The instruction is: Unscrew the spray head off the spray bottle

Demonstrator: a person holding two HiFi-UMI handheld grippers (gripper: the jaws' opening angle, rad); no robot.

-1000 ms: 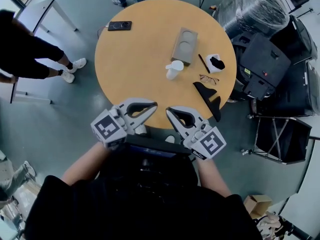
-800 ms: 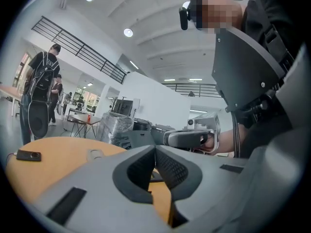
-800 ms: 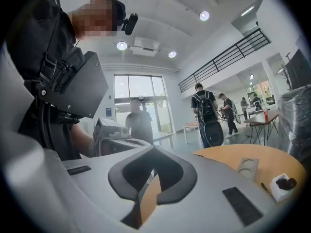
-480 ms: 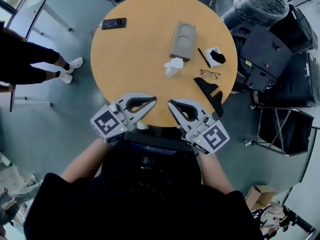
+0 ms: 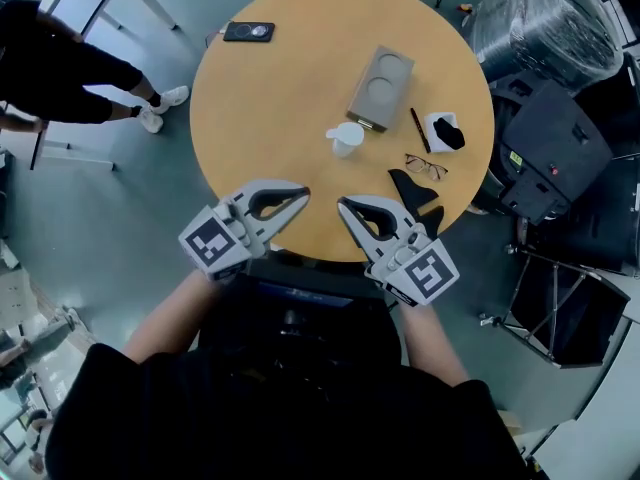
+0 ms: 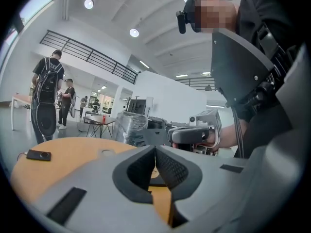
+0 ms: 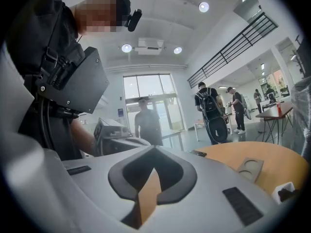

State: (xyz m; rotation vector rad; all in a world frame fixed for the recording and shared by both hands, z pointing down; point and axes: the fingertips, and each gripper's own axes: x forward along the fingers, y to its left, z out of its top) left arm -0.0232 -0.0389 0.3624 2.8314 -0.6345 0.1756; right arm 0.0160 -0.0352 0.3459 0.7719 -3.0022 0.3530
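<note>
Sitting close to the centre of the round wooden table [image 5: 260, 118], a touch toward 6 o'clock, is the small white spray bottle [image 5: 346, 138], with its spray head on; whether it stands upright or lies tilted cannot be told from above. Nothing touches it.

At about 1 o'clock from the bottle, just beside it, lies a grey cup tray [image 5: 381, 88] with two round hollows. A black pen [image 5: 419, 128] lies at 3 o'clock from the bottle, and past it a small white box [image 5: 445, 131] with something black in it. A pair of glasses [image 5: 427, 166] rests at 4 o'clock, and beyond them, near the rim, a black angular piece [image 5: 413, 189]. A dark phone [image 5: 249, 32] lies well apart at the table's 11 o'clock edge.

Both tongs hang over the table's 6 o'clock rim, well apart from the bottle, tips angled toward each other. The left gripper [image 5: 304, 194] has its jaws pressed together with nothing between them, as its own view shows [image 6: 155, 147]. The right gripper [image 5: 342, 204] is likewise closed tight and empty [image 7: 154, 147].

Off the table at 10 o'clock stands a person in black [image 5: 60, 68]; at 2 o'clock sits a plastic-wrapped bundle [image 5: 550, 28].
</note>
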